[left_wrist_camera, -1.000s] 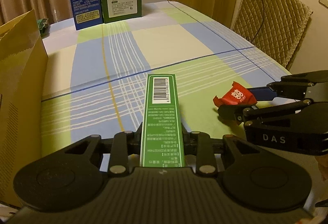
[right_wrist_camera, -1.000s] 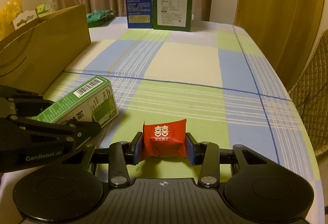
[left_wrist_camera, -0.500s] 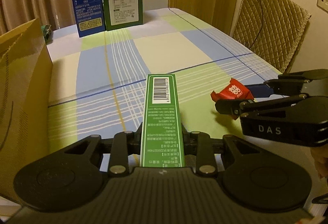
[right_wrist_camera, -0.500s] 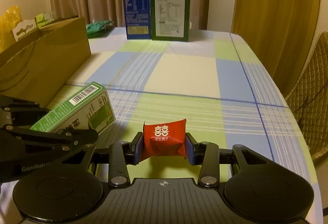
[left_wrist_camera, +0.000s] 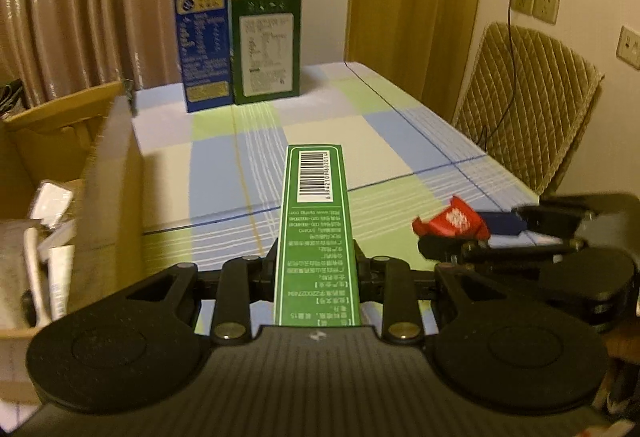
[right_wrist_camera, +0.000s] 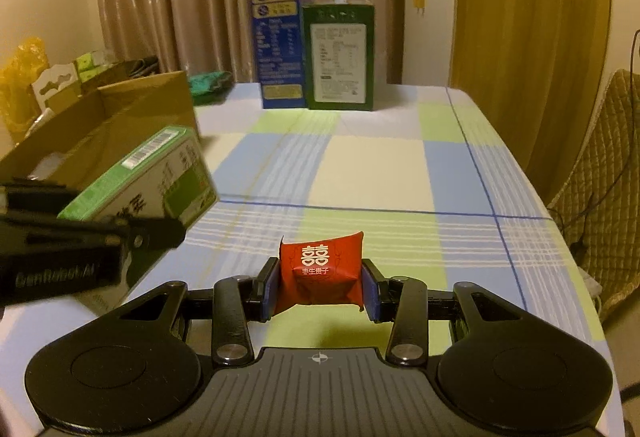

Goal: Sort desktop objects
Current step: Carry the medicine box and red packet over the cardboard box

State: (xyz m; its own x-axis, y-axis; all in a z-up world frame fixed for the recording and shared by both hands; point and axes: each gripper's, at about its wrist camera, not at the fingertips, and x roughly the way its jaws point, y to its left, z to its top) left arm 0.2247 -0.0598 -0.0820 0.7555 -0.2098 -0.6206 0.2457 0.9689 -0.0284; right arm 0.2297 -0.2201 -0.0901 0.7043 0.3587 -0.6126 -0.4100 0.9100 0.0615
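The left gripper (left_wrist_camera: pixel 316 269) is clamped on a long, narrow green cardboard box (left_wrist_camera: pixel 315 229) with a white barcode at its far end; the box sticks straight out toward twelve o'clock from between the fingers and hangs clear above the checked blue, green and cream tablecloth (left_wrist_camera: pixel 360 141). From the right wrist view the same green cardboard box (right_wrist_camera: pixel 148 181) shows its white printed side face, off at about ten o'clock, tilted with the barcode end higher, and the left gripper (right_wrist_camera: pixel 160 233) around it looks blurred. The right gripper (right_wrist_camera: pixel 320 287) has its blue-padded fingers pressed against both sides of a small red foil-wrapped candy (right_wrist_camera: pixel 320 269) printed with white characters; the candy is also off the cloth. In the left wrist view that red candy (left_wrist_camera: pixel 452 223) sits at about three o'clock, held in the right gripper (left_wrist_camera: pixel 460 233) just beside the green box. An open brown corrugated cardboard carton (left_wrist_camera: pixel 112 173) stands at the table's left edge, around nine o'clock, with white tubes and packets (left_wrist_camera: pixel 52 237) lying inside it. At the far end of the table, toward twelve o'clock, a tall blue printed carton (right_wrist_camera: pixel 276 37) and a shorter dark green carton (right_wrist_camera: pixel 340 57) with a white label stand upright, touching side by side. A chair with a quilted tan cover (left_wrist_camera: pixel 528 101) stands at two o'clock, by wall sockets (left_wrist_camera: pixel 536 3).
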